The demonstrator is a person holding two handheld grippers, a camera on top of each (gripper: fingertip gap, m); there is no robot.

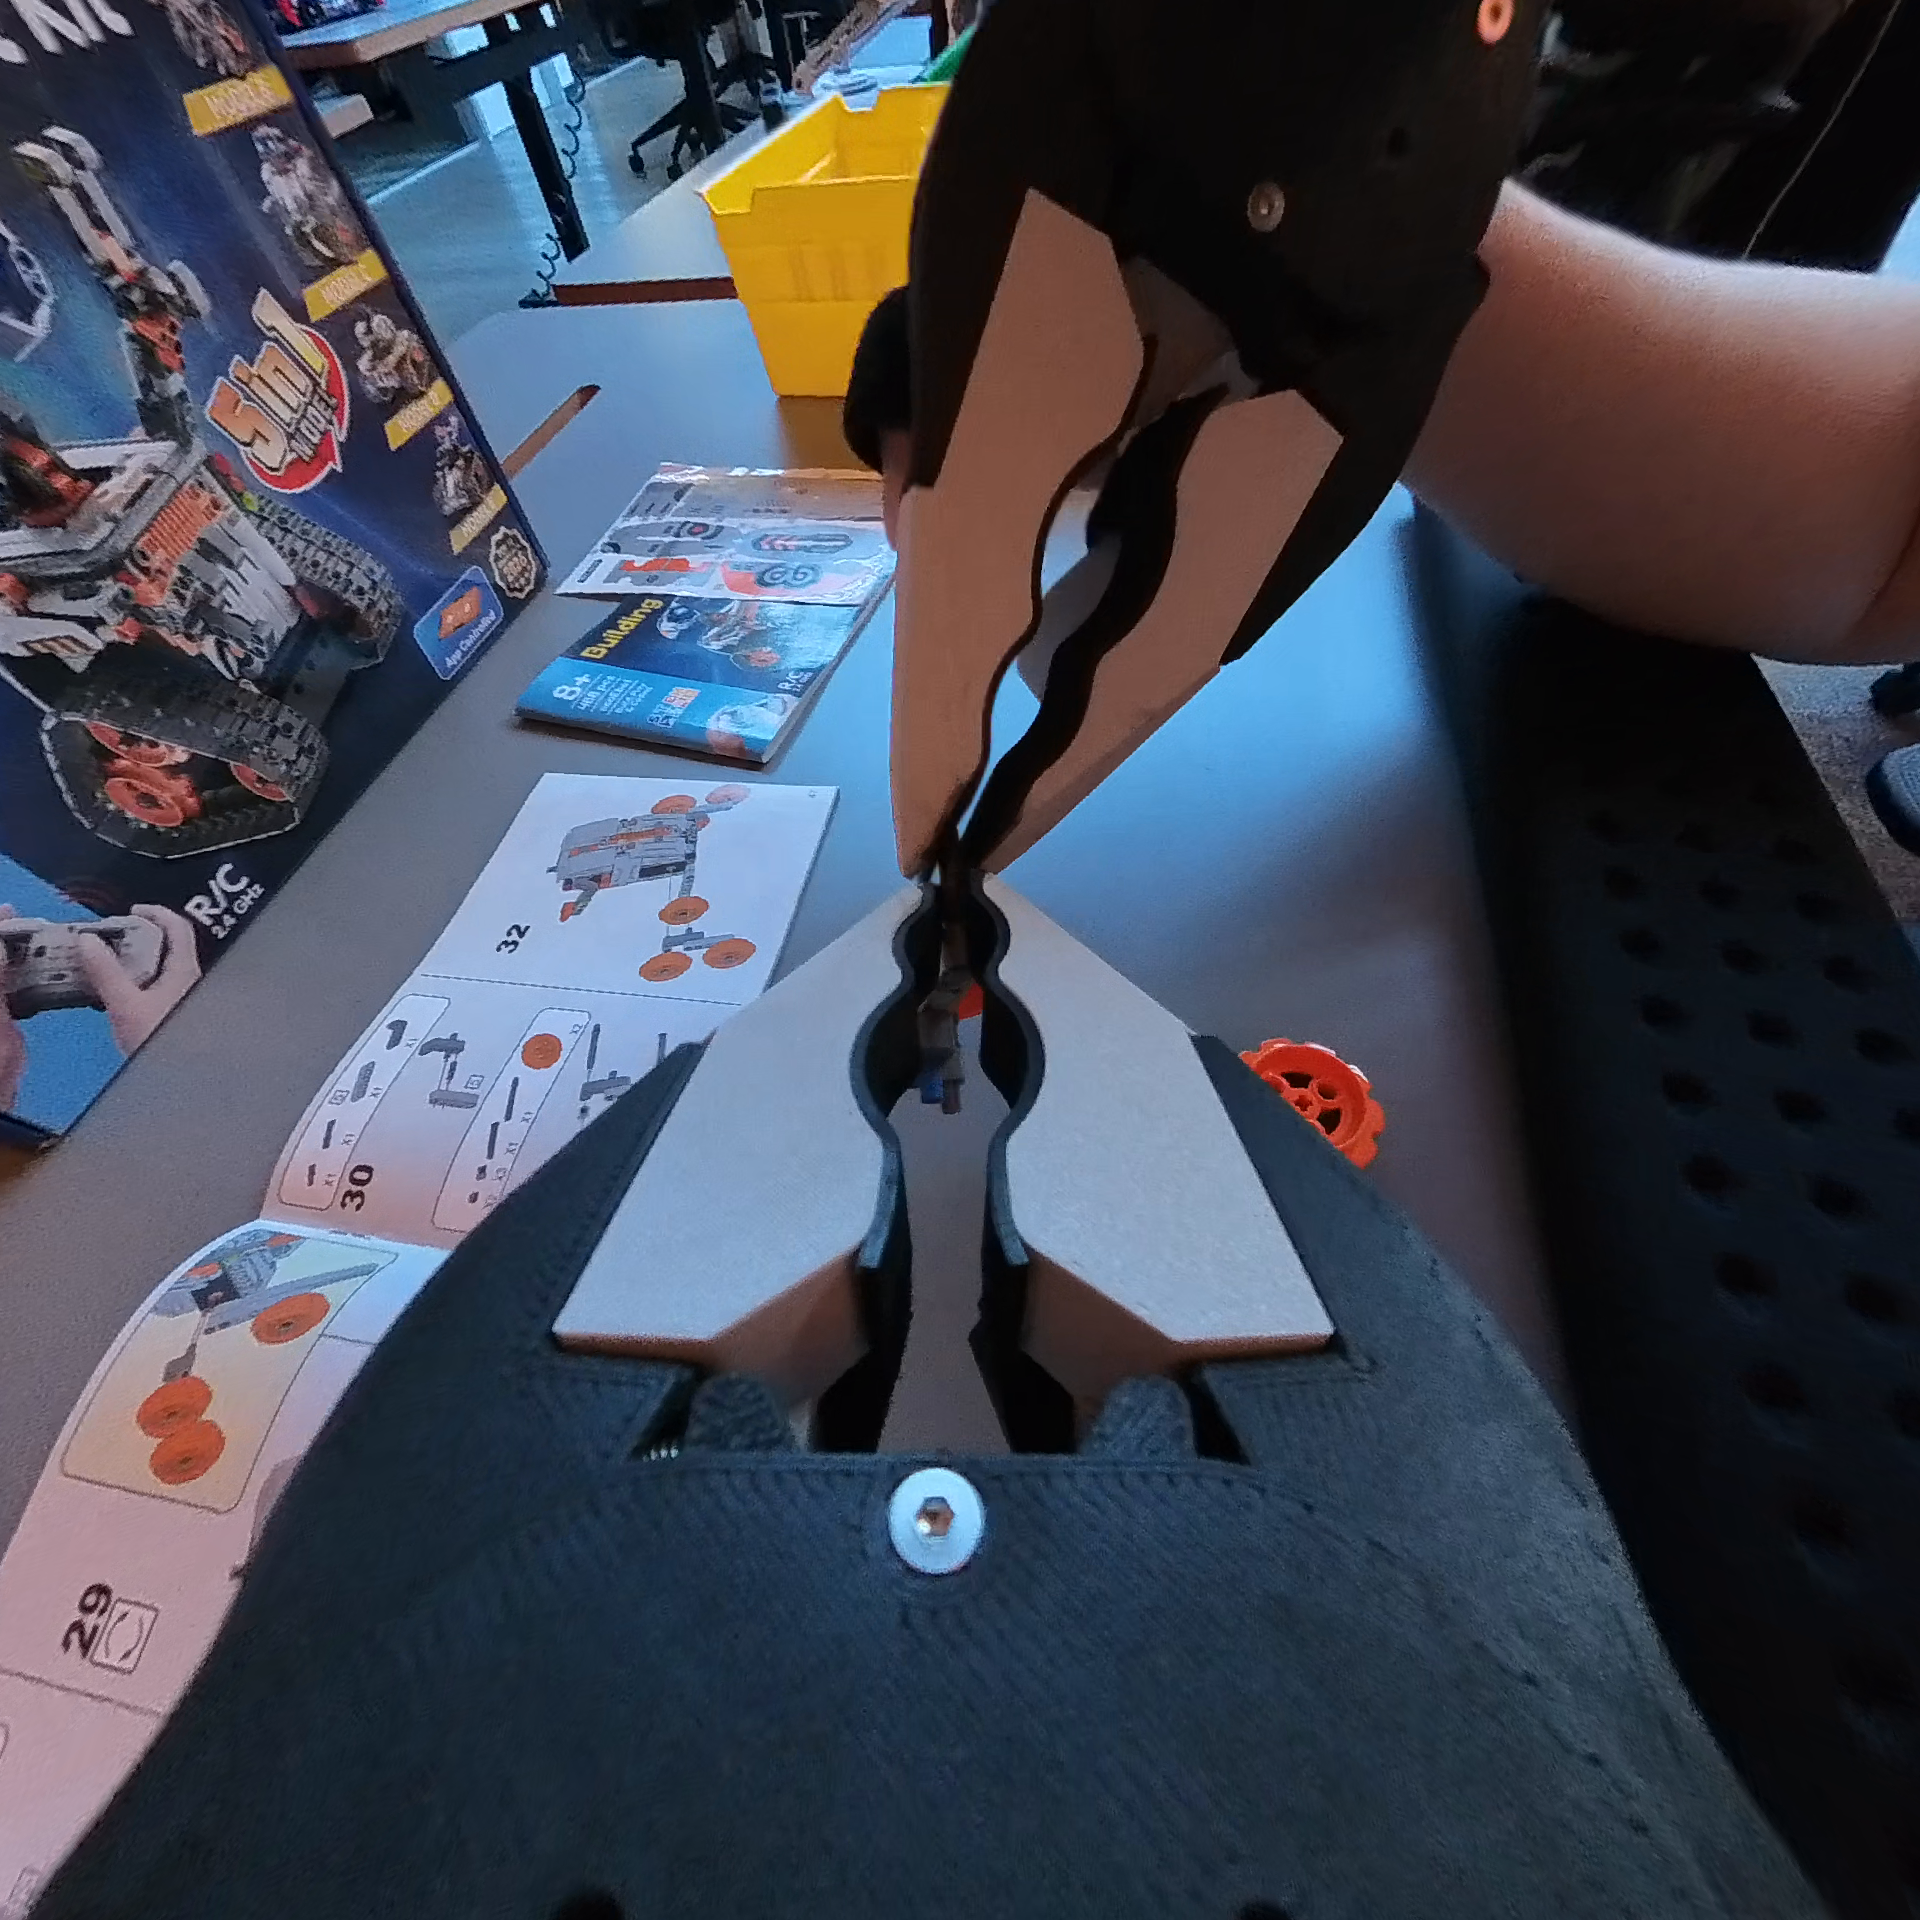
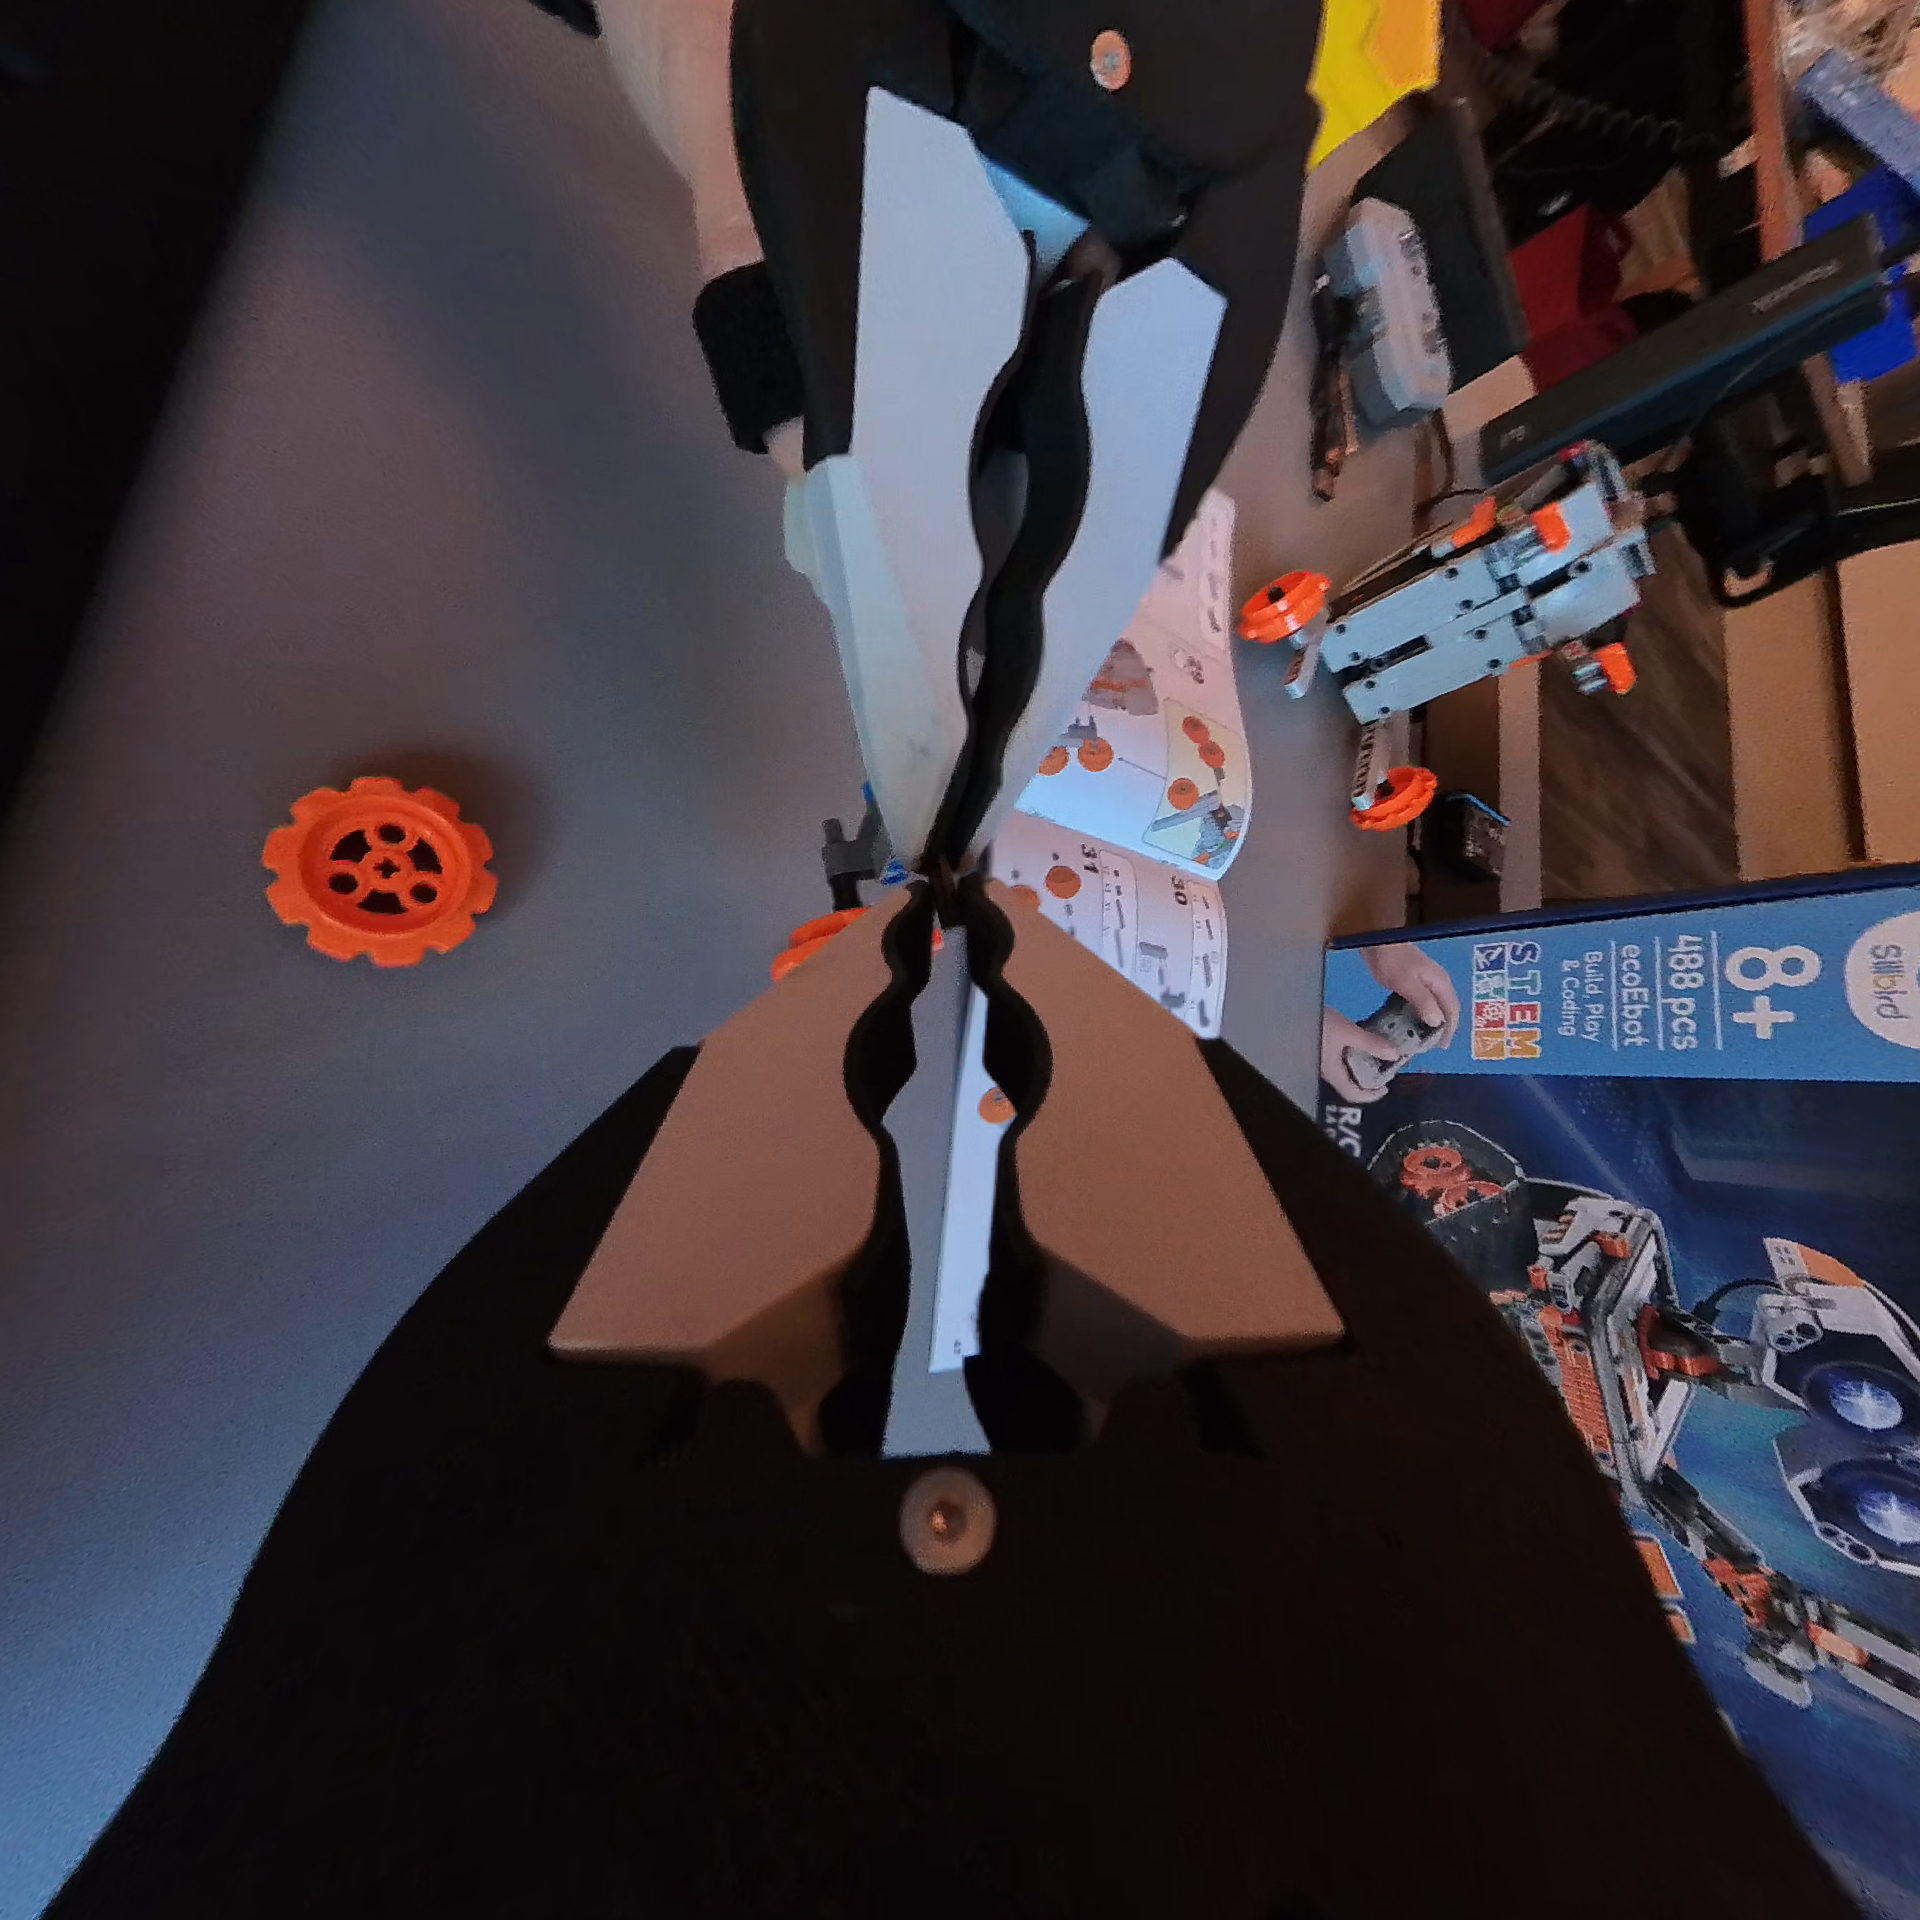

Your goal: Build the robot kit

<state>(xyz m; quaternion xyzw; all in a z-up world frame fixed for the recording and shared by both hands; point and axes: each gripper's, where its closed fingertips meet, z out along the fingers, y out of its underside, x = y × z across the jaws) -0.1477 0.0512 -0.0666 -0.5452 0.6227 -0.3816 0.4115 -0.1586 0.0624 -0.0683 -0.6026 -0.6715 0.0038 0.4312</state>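
Left hand-held gripper (image 1: 948,883) pinching narrow, tips nearly closed around a small grey-and-blue building-brick part (image 1: 940,1023), clamping it between the pads. Right hand-held gripper (image 2: 940,883) also nearly closed at the tips, meeting the left one tip to tip above the counter (image 2: 468,468); gripping something thin and dark at the tips, cannot tell if it is the same part. Small part hanging just off the counter between both tip pairs, an orange piece (image 2: 816,935) peeking out beside it. Loose orange gear wheel (image 2: 379,871) lying flat on the counter, well apart to one side. Open instruction booklet (image 1: 582,997) lying under and beside the left gripper. Blue toy box (image 1: 208,499) standing behind the booklet. Closed manual (image 1: 696,665) and sticker sheet (image 1: 748,540) lying beyond that. Yellow bin (image 1: 821,239) sitting farther back. Half-built grey-and-orange model (image 2: 1475,623) resting near the box. Person's forearm (image 1: 1683,436) showing behind the right gripper.
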